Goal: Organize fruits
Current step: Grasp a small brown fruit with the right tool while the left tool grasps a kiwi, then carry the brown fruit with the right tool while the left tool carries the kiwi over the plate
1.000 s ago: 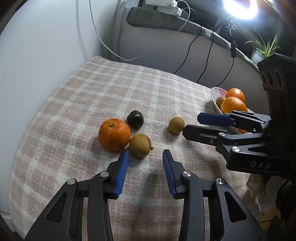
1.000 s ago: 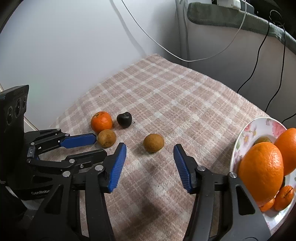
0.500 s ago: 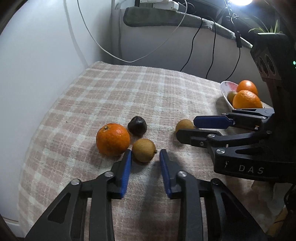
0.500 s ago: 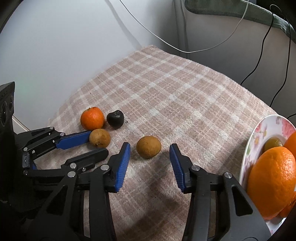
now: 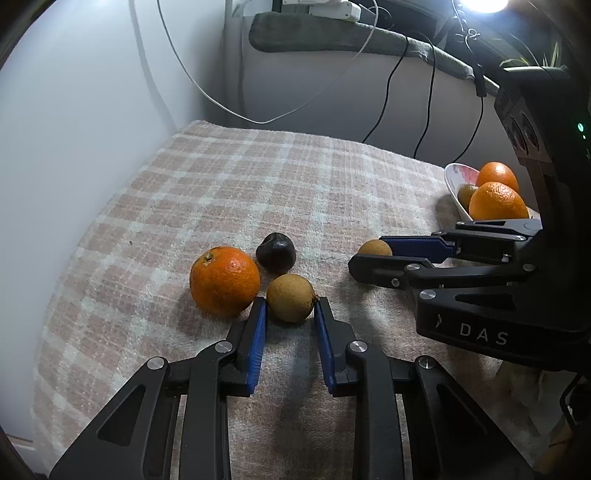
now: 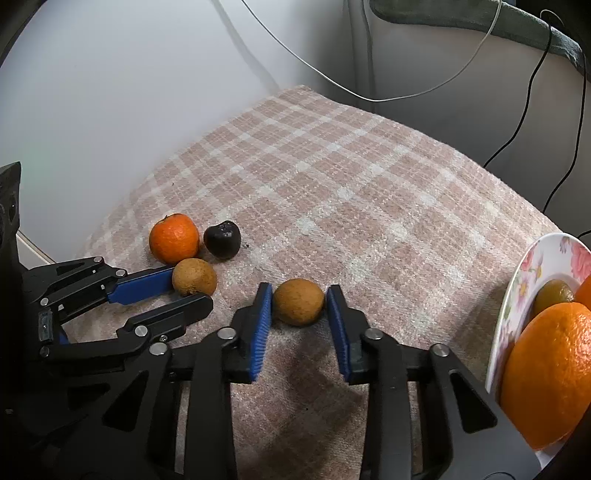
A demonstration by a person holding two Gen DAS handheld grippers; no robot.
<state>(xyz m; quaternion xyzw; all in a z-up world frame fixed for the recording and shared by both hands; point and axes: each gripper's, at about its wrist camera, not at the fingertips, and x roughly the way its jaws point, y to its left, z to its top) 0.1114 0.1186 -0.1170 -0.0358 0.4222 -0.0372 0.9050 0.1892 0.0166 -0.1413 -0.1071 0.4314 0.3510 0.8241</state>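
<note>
On the plaid cloth (image 5: 277,177) lie an orange (image 5: 224,280), a dark fruit (image 5: 276,252) and two round brown fruits. My left gripper (image 5: 288,304) is shut on the brown fruit (image 5: 290,297) next to the orange, a blue pad on each side of it. My right gripper (image 6: 298,291) has its jaws closing on the lone brown fruit (image 6: 298,301), and both pads touch it. Both fruits still rest on the cloth. In the right wrist view the left gripper (image 6: 188,288) holds its fruit (image 6: 194,281) beside the orange (image 6: 173,238).
A flowered plate (image 6: 517,291) at the right holds large oranges (image 6: 550,373) and a small greenish fruit (image 6: 554,297). A white wall borders the cloth on the left. Cables hang behind the cloth's far edge, where a grey padded ledge (image 5: 332,35) runs.
Both grippers have moved forward until each brown fruit sits between its pads. Both pairs of jaws have narrowed from wide apart to touching the fruit.
</note>
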